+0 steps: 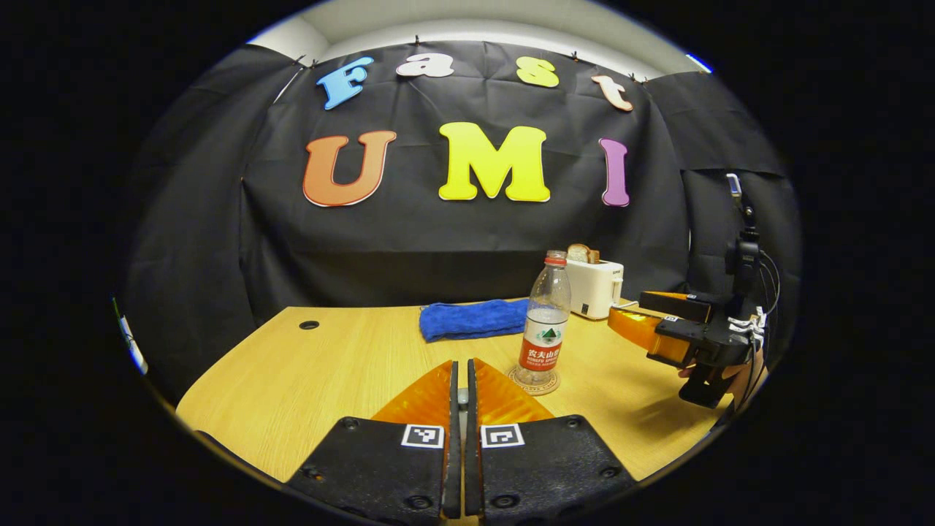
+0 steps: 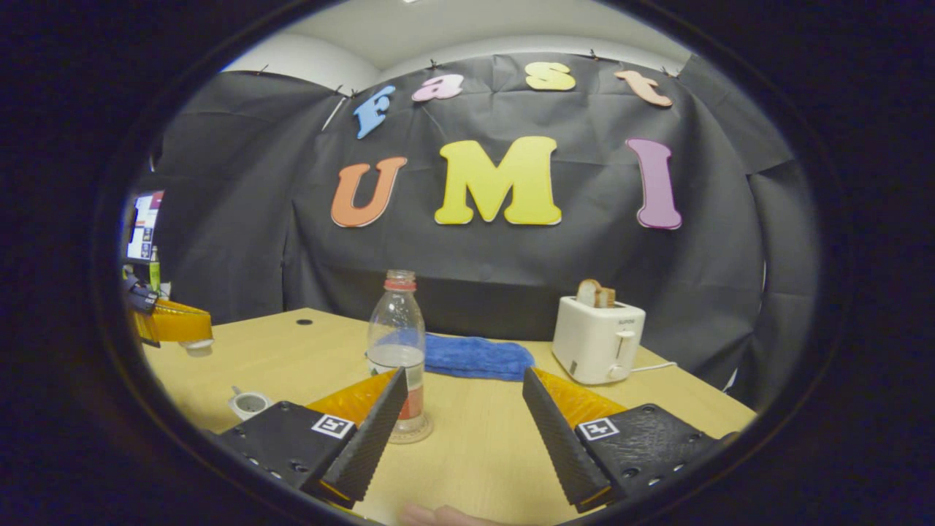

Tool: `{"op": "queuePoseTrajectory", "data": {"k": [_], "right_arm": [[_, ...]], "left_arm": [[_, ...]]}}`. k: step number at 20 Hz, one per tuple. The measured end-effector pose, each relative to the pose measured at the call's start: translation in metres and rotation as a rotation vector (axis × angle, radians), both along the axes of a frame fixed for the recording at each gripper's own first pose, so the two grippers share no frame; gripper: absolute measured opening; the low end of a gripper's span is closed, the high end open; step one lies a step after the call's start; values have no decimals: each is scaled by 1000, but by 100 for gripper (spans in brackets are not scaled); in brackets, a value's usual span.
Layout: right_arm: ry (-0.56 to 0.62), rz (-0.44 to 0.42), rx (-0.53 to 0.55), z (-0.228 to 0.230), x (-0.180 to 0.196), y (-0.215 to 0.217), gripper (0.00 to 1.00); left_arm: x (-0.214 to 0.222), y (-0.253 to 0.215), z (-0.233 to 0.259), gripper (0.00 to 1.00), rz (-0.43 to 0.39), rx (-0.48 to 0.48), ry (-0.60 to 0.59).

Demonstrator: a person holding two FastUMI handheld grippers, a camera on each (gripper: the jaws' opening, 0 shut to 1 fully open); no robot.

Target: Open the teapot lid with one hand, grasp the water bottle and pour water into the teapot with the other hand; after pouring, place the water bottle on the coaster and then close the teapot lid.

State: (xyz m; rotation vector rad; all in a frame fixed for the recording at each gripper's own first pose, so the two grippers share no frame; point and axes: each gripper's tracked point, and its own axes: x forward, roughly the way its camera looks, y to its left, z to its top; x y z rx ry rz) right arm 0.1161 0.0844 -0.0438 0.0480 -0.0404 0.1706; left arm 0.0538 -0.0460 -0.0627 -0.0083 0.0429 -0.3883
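Wooden surface (image 1: 307,380) | bottle (image 1: 544,325) upright on coaster (image 1: 535,381) | left tool (image 1: 459,380) clenched, lid between fingers unclear | right tool (image 2: 464,398) released, nearer bottle

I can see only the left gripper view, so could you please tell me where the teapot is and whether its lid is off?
Observer: The teapot stands on the table low on the left of the right gripper view, its top open.
Operator: Thank you. Where is the lid?
Observer: A small white piece, probably the lid, hangs under the left gripper, above the table and up to the left of the teapot.
Operator: Is the right gripper off the bottle?
Observer: Yes. The right gripper has its jaws wide apart, and the water bottle stands untouched on the coaster beyond them.
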Motion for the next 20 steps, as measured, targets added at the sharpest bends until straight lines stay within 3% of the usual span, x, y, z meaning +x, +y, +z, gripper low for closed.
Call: {"op": "queuePoseTrajectory", "data": {"k": [3, 6, 8, 11, 20], "right_arm": [[43, -12, 22, -13, -7, -22, 95], [4, -40, -17, -8, -14, -42, 95], [-27, -84, -21, 4, -15, -56, 95], [-25, -44, 12, 4, -18, -51, 95], [-30, -61, 10, 1, -20, -56, 95]], "left_arm": [[-6, -26, 3, 5, -67, -67, -38], [3, -36, -5, 5, -71, -111, -20], [9, -38, -15, 5, -48, -100, -14], [19, -41, -34, 5, -33, -98, 36], [26, -35, -57, 5, 7, -64, 70]]}}
